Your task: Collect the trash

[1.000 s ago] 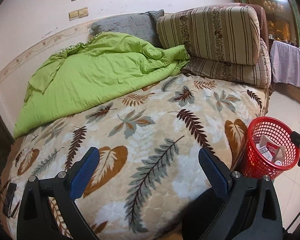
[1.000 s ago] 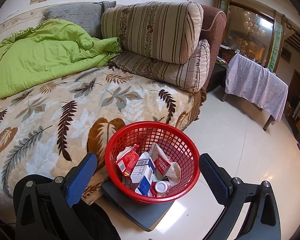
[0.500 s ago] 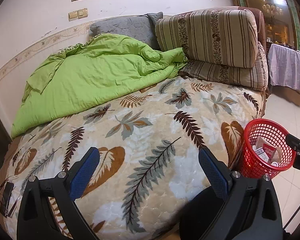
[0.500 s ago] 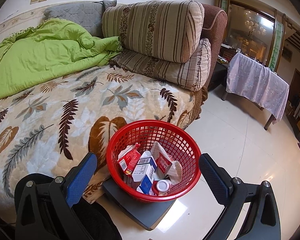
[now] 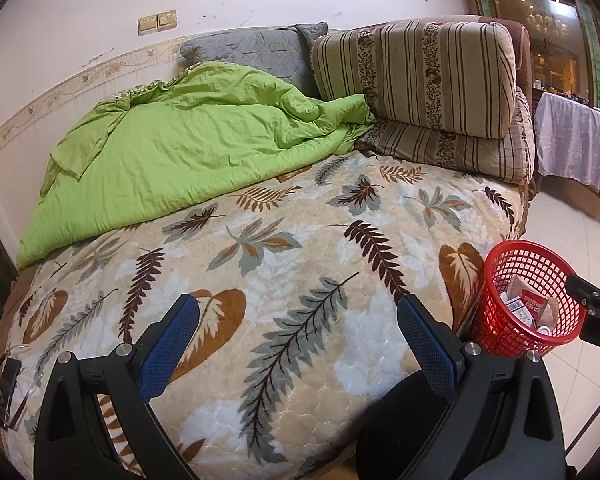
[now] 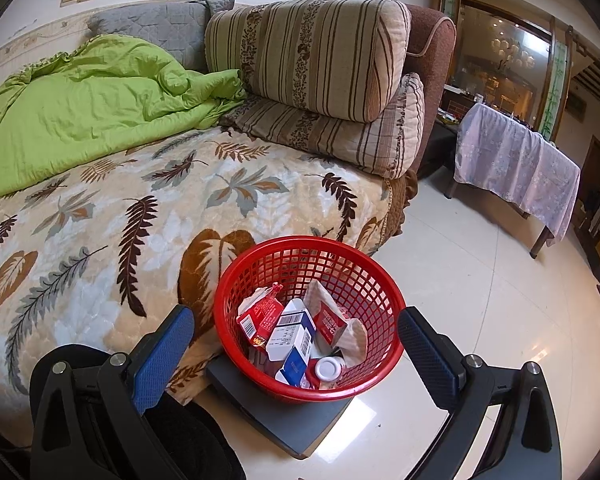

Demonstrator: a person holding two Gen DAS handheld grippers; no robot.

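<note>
I am drawing back, both my left gripper (image 5: 298, 326) and right gripper (image 6: 296, 338) spread empty, the red basket (image 6: 384, 280) holding the trash (image 6: 296, 330), bedspread (image 5: 284, 256) looking clear.

You can only see part of the red basket (image 5: 534, 300) from your left side, because the other gripper (image 5: 592, 312) covers its right rim and runs off the picture edge. The boxes (image 6: 292, 332) piled in the basket hide what lies under them, and their print is too small to read. The grey stand (image 6: 292, 420) is mostly hidden under the basket. The glasses (image 5: 6, 384) at the bed's corner are cut off by the dark edge. The green quilt (image 5: 188, 152) hides much of the grey pillow (image 5: 256, 54). The room behind the glass (image 6: 500, 64) is blurry.
</note>
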